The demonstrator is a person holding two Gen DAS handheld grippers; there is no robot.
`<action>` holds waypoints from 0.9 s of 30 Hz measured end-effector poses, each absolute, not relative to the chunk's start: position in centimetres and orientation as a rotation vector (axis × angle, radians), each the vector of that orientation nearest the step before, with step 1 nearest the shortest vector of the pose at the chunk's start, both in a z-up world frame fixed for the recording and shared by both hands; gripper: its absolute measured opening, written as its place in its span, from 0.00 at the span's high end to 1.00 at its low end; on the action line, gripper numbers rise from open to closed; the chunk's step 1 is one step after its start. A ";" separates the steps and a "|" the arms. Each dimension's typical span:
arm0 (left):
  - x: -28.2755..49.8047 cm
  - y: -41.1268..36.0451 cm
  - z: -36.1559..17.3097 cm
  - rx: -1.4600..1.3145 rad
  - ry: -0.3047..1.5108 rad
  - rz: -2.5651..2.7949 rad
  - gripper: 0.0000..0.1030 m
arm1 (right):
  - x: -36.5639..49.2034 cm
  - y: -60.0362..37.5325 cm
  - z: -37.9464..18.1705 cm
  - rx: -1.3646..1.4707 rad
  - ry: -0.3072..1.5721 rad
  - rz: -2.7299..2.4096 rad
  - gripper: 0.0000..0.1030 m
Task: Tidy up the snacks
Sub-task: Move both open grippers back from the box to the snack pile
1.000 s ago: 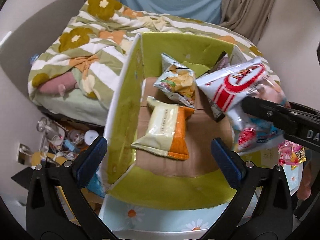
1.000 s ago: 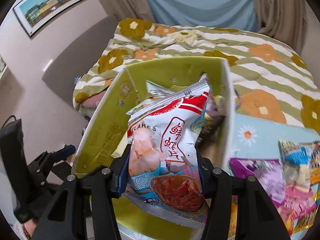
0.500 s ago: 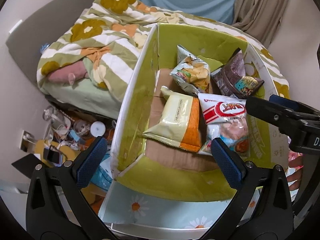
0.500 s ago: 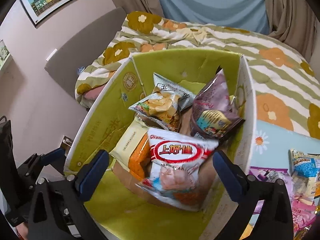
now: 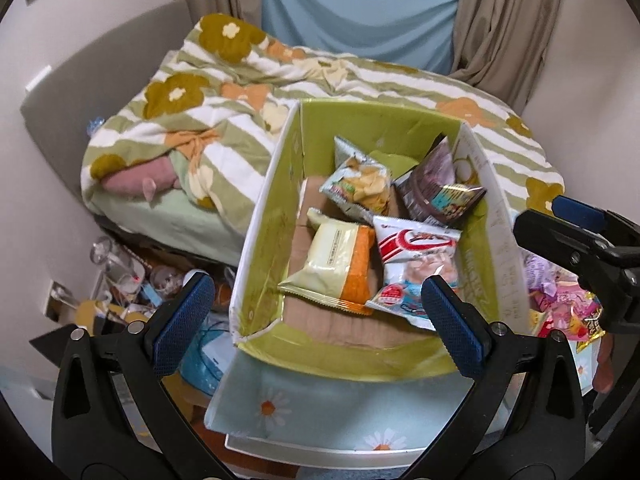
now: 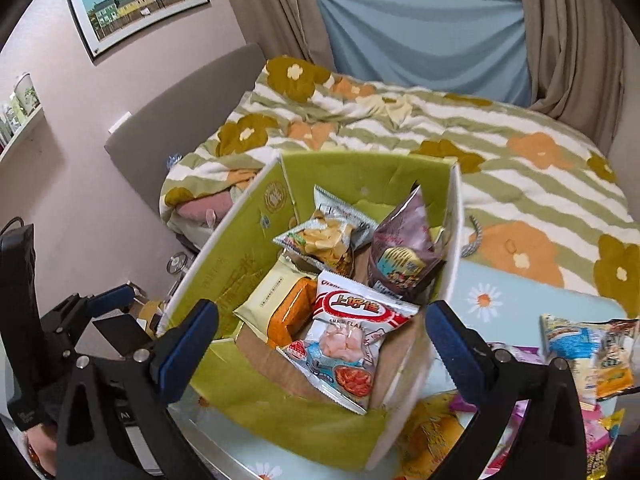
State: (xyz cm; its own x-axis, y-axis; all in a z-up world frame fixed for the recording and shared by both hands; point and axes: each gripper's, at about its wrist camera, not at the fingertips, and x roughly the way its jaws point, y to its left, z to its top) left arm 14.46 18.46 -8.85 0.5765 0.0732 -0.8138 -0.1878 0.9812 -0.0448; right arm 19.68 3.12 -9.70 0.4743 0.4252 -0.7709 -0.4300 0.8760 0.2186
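Fingers of both the left gripper and right gripper spread wide, seemingly touching nothing.

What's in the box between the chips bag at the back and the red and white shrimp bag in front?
In the right wrist view, nothing fills the gap between chips bag and shrimp bag; only brown box floor shows.
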 end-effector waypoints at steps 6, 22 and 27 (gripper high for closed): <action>13.6 15.9 -6.1 -0.121 0.877 0.073 0.00 | 16.9 0.5 -7.0 0.036 0.886 0.497 0.00; 13.0 2.3 -3.5 -0.053 0.810 -0.050 0.00 | 10.4 -14.6 -2.2 0.037 0.706 0.248 0.00; 13.1 -3.3 -4.9 -0.059 0.854 -0.087 0.00 | 9.2 -21.2 -3.0 0.042 0.735 0.214 0.00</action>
State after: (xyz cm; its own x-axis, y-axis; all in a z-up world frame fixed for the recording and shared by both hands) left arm 13.10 -3.34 -4.88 0.6535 -0.1004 -0.7502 0.0529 0.9948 -0.0870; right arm 9.20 -21.23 -2.96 0.7211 0.2084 -0.6608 -0.1787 0.9774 0.1132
